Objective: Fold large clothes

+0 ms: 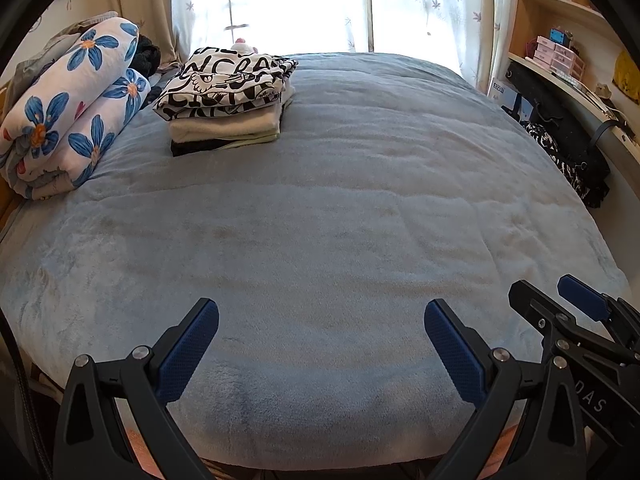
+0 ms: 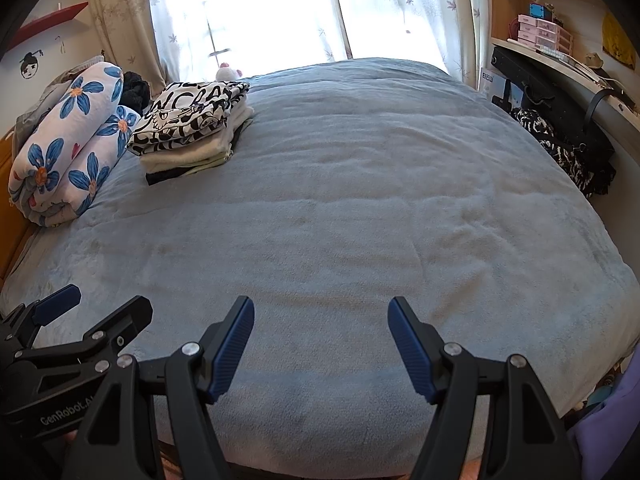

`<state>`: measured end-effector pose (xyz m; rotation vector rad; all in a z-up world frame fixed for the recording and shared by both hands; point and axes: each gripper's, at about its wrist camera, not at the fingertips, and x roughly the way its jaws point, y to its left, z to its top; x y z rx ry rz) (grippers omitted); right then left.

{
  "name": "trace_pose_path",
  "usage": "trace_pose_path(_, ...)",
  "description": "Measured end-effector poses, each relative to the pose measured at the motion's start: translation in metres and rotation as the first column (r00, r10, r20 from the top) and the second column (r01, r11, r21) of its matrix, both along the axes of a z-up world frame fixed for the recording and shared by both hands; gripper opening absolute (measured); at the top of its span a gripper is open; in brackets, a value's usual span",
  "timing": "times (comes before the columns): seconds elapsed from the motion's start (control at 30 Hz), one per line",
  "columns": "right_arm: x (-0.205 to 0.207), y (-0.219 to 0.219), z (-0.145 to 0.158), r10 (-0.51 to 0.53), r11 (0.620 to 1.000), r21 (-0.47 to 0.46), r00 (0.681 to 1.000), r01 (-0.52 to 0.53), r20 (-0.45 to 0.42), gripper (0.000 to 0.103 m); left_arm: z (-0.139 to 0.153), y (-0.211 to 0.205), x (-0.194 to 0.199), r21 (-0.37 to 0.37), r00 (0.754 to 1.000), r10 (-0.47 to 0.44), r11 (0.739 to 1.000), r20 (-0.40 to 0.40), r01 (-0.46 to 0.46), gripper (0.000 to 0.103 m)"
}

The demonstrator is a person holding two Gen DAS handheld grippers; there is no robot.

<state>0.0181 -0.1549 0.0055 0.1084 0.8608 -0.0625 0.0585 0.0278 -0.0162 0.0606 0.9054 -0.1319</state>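
The left claw (image 1: 321,344) is hovering over the near edge of the bed (image 1: 340,208), its blue-padded fingers spread wide and pinching nothing. The right claw (image 2: 321,340) is hanging just beside it over the same edge, spread as well and gripping nothing. A pale blue fleece blanket (image 2: 360,200) is covering the bed. The folded clothes are sitting in a stack (image 1: 226,98) at the far left of the bed, a black-and-white lettered garment (image 2: 190,116) lying on top of cream and dark pieces. A rolled quilt with blue flowers (image 1: 68,112) is lying just left of the stack. Beyond the bed, sheer curtains (image 2: 248,8) are glowing with daylight.
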Motion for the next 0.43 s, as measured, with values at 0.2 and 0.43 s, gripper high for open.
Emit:
trace_pose_path(0.2,0.0,0.0002,-0.0007,0.001,1.0,-0.001,1.0,-0.001,-0.001,0.07,-0.0023,0.0012,0.0006,-0.006,1.0,0.0,1.0,-0.011,0.0,0.102)
trace_pose_path(0.43,-0.0007,0.0007,-0.0026,0.0,1.0,-0.003,1.0,0.0,-0.005,0.07,-0.0053,0.0047,0.0022,-0.012,1.0,0.002,1.0,-0.027,-0.003,0.102)
